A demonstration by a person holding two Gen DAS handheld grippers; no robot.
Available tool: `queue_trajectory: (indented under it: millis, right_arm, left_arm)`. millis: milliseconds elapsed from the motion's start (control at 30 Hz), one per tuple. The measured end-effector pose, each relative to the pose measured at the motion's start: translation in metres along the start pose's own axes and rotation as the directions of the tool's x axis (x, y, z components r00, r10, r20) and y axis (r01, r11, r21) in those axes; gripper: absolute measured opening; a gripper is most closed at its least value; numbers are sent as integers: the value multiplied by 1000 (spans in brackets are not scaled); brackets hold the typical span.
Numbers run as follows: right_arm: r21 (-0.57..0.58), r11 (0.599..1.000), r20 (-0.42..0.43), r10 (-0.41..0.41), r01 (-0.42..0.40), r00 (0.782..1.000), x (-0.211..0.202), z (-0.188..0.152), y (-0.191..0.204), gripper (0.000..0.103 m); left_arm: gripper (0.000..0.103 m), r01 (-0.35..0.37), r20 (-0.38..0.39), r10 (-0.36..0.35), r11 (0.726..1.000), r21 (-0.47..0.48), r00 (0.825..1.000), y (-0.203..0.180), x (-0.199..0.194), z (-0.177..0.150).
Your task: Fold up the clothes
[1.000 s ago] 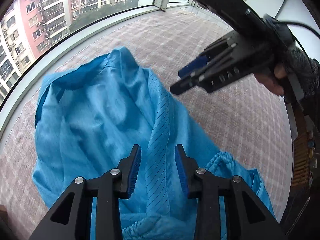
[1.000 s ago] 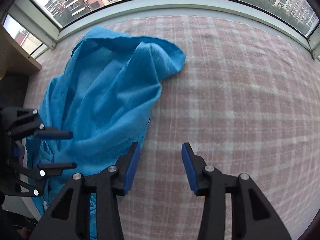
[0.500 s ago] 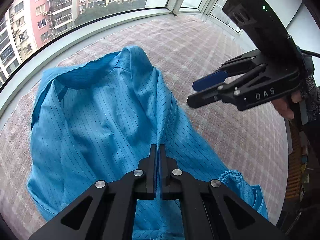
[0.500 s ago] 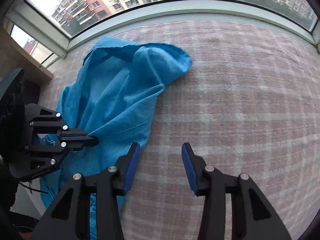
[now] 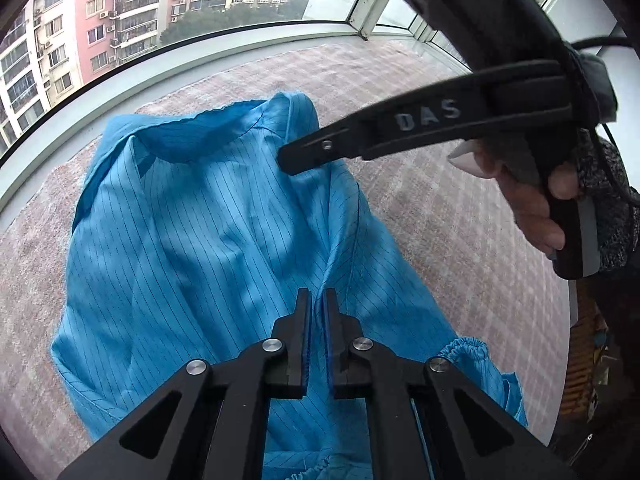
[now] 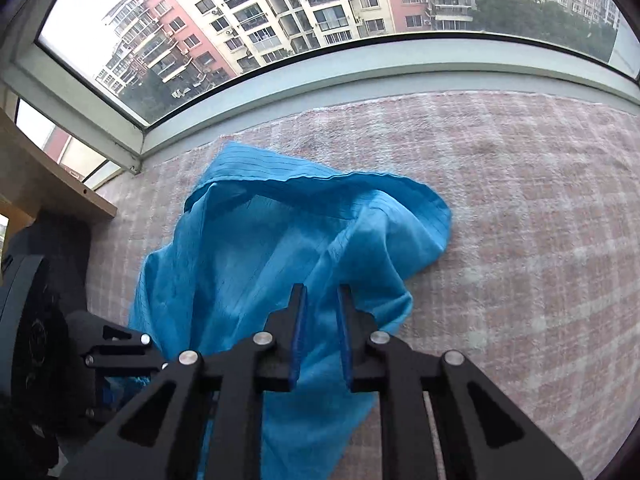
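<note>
A blue pinstriped jacket lies rumpled on a pink checked rug, collar at the far end and an elastic cuff near right. My left gripper pinches a raised fold in the jacket's middle; its jaws stand a sliver apart and are opening slightly. In the right wrist view the jacket fills the centre. My right gripper points down on it, jaws closing with a fold between them and a gap still showing. From the left wrist view, the right gripper touches the cloth just below the collar.
A pale window sill curves along the rug's far edge, with apartment blocks outside. A wooden shelf juts in at the left. The rug stretches bare to the right of the jacket. A person's hand holds the right gripper's handle.
The left jaws went from wide open to closed on a fold of the jacket. The right gripper swung from over bare rug onto the jacket near the collar, and its jaws narrowed.
</note>
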State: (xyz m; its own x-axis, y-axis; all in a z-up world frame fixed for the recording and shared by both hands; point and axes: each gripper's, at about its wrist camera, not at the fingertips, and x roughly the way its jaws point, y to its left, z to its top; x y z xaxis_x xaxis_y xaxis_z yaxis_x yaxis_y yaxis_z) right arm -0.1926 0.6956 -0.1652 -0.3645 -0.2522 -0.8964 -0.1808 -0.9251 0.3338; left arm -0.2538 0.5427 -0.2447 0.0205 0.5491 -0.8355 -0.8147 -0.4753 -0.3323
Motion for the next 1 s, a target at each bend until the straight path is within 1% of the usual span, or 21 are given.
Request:
queue_trajectory:
  millis: [100,133,200,267,300,367,467,500,533,567,600,667,733,767,833,900,967,1000]
  right_arm:
    - [13,1000,-24,-19,19,1000,13,13,13,15]
    - [29,1000,-29,-12,13,1000,15,19,13,17]
    - [82,996,-37,28,-25,999,16,33,8,19]
    - [118,992,-66,62,-54,996,23,44,4,23]
    - [117,993,-75,38,-29,996,28,46,4,23]
    - [60,997,-72,-36,41,997,36,45,11,23]
    - [24,997,-5,-67,67,998,35,37,17,23]
    - [4,997,-10,-73,73,997,34,35,19,23]
    - [-11,998,-23,-60,60,998,29,30,20,23]
    - [-17,999,-37,-32,32,999,21,25,21,23]
    - [-13,1000,-24,-24,23,999,9,18,19,23]
    - [10,999,43,-37,37,998,-23,3,9,23]
    - [68,994,79,-93,88,992,-43,-10,-8,24]
    - [93,989,84,-119,111,989,-50,-17,-18,26]
    - [108,986,58,-134,127,989,-46,-28,-31,32]
    - [118,983,24,-143,139,989,-38,-39,-41,32]
    - [105,987,9,-124,122,992,-31,-45,-45,32]
    - [98,990,8,-106,105,994,-27,-46,-45,32]
  left_arm:
    - [5,10,29,-9,999,-34,1000,10,-16,-3]
    - [3,10,35,-8,999,-44,999,12,-22,-4]
    - [3,13,37,-11,999,-53,999,12,-31,-10]
    - [3,33,31,-31,998,-53,999,7,-41,-20]
    - [3,36,27,-34,998,-44,999,4,-43,-23]
    - [3,37,23,-36,999,-29,999,0,-45,-28]
    - [5,38,9,-37,999,-20,999,-8,-46,-34]
    - [5,30,2,-30,999,-16,1000,-9,-46,-36]
    - [5,29,-4,-29,999,-14,1000,-9,-45,-37]
    - [5,23,-1,-23,1000,-9,1000,-8,-46,-35]
    - [5,15,6,-15,1000,-5,1000,-8,-47,-32]
    - [5,-2,24,2,1000,10,1000,-6,-51,-23]
    - [5,-27,46,26,1000,15,999,-1,-53,-8]
    - [5,-31,53,30,999,14,998,2,-52,1]
    - [5,-29,60,29,1000,9,998,5,-47,18]
    - [5,-43,58,42,999,18,997,9,-33,39]
    - [5,-68,48,66,997,37,997,11,-14,56]
    - [5,-60,40,58,997,40,997,13,-8,62]
